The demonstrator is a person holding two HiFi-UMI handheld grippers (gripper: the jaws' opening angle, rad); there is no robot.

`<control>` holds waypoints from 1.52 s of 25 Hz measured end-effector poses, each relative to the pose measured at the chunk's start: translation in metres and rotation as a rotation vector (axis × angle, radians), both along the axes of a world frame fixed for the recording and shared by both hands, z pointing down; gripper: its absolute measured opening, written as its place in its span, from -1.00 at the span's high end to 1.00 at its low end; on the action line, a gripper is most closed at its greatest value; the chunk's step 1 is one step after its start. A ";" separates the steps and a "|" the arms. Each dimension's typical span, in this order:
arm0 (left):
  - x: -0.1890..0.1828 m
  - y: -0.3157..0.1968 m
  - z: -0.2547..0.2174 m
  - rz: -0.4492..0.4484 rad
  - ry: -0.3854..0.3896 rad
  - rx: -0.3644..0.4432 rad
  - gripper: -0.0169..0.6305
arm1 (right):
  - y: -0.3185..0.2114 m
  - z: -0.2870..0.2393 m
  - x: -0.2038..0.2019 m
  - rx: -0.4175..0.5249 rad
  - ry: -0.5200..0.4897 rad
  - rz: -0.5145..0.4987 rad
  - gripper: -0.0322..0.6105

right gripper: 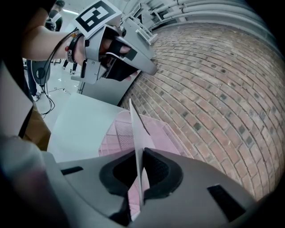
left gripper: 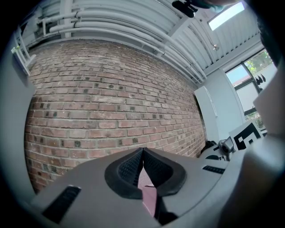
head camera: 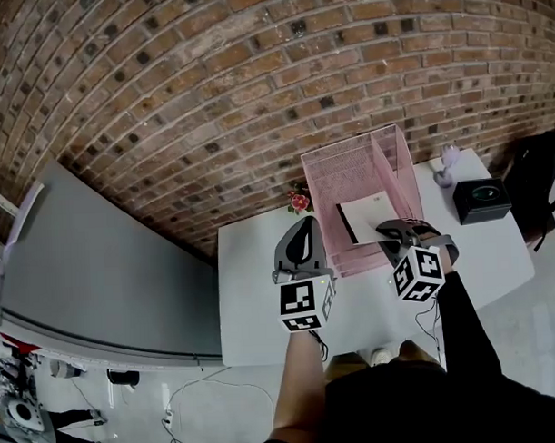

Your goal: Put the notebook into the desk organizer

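White notebook (head camera: 368, 213), near corner hidden under right gripper (head camera: 388, 228).

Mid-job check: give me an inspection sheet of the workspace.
Surface: white table.
Job's things: pink organizer at the table's back; notebook held upright over it.
Clutter: flowers, black box, lilac figure.
Grippers: left gripper shut, beside organizer; right gripper shut on notebook.
Cables: floor cable left of table.
Surroundings: brick wall, grey panel.

No readable text, label, brand or number shows anywhere
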State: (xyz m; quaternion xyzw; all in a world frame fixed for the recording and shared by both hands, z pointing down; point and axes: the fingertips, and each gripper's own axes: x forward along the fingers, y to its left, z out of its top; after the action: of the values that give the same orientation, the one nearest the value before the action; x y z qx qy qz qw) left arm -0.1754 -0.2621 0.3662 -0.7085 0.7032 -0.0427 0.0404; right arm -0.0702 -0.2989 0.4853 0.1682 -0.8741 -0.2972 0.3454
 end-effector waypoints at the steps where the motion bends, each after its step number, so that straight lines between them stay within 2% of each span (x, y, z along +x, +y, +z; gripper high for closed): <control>1: 0.000 0.000 0.000 0.001 0.004 0.001 0.90 | 0.001 0.002 0.000 -0.011 0.008 -0.005 0.80; 6: 0.001 -0.001 0.000 0.003 0.009 0.004 0.90 | 0.011 0.014 0.001 -0.098 0.049 -0.044 0.76; 13: 0.000 -0.001 0.003 0.003 0.011 0.000 0.91 | 0.010 0.021 -0.003 -0.124 0.060 -0.040 0.76; 25: -0.012 -0.001 0.006 -0.011 0.011 -0.011 0.90 | -0.022 0.024 -0.018 -0.068 0.116 -0.027 0.76; 38: -0.020 -0.013 0.008 -0.010 0.017 -0.020 0.90 | -0.047 0.022 -0.035 -0.010 0.133 -0.041 0.68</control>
State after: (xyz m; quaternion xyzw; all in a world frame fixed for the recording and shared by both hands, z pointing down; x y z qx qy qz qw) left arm -0.1952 -0.2752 0.3741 -0.7056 0.7067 -0.0440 0.0274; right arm -0.1048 -0.3456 0.5070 0.1282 -0.8540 -0.3103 0.3974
